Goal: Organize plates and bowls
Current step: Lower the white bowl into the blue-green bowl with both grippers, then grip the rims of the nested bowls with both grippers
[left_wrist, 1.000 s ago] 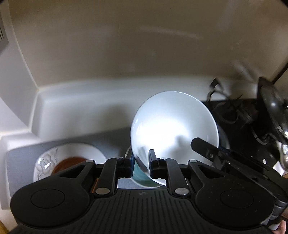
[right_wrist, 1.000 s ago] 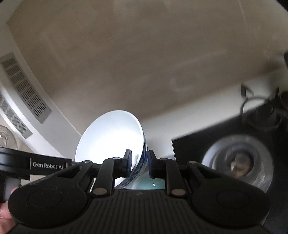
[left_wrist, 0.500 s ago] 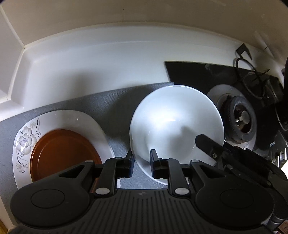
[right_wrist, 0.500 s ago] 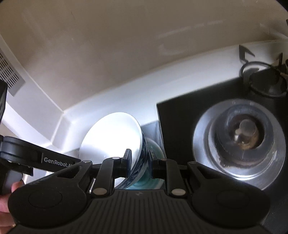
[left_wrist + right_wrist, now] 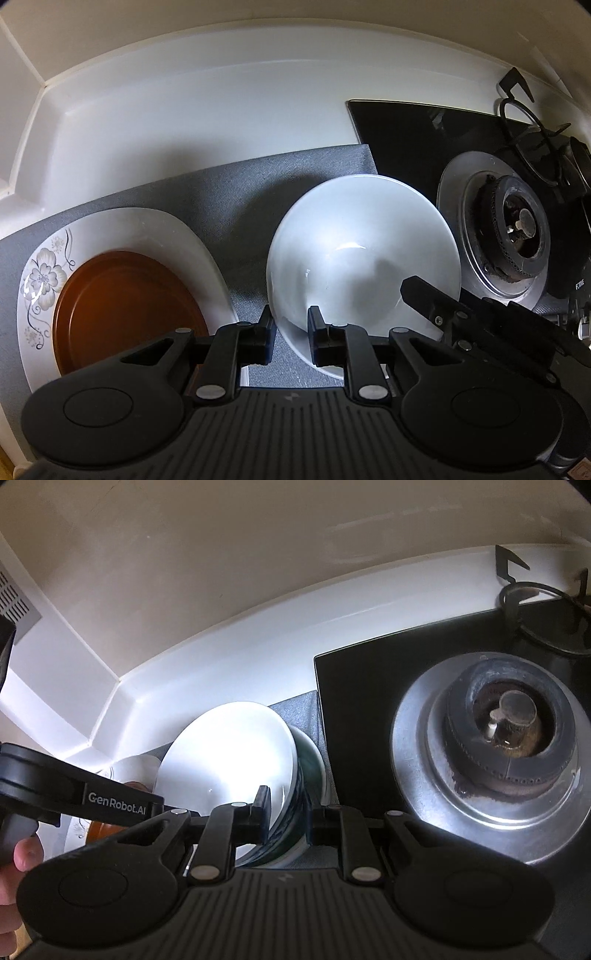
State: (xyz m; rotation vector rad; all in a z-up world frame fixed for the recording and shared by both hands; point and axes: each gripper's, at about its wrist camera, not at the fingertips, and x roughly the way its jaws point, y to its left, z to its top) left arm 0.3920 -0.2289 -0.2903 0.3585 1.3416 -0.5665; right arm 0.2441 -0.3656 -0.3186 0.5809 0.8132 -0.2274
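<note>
A white bowl (image 5: 364, 251) with a blue-patterned outside (image 5: 229, 760) sits nested in a green bowl (image 5: 312, 764) on the grey mat (image 5: 221, 188). My left gripper (image 5: 290, 332) straddles the bowl's near rim with its jaws slightly apart. My right gripper (image 5: 286, 814) straddles the opposite rim, jaws also a little apart; its body (image 5: 480, 317) shows in the left wrist view. A white floral plate (image 5: 122, 229) with a brown plate (image 5: 122, 310) on it lies to the left on the mat.
A black glass hob (image 5: 417, 140) with a silver burner (image 5: 506, 746) lies right of the mat. A black pan support (image 5: 539, 616) stands at the back right. The white counter upstand (image 5: 184, 92) and beige wall close the back.
Both grippers have brought the white bowl down from a raised, tilted pose into the green bowl on the mat. Both sets of jaws have widened from gripping the rim.
</note>
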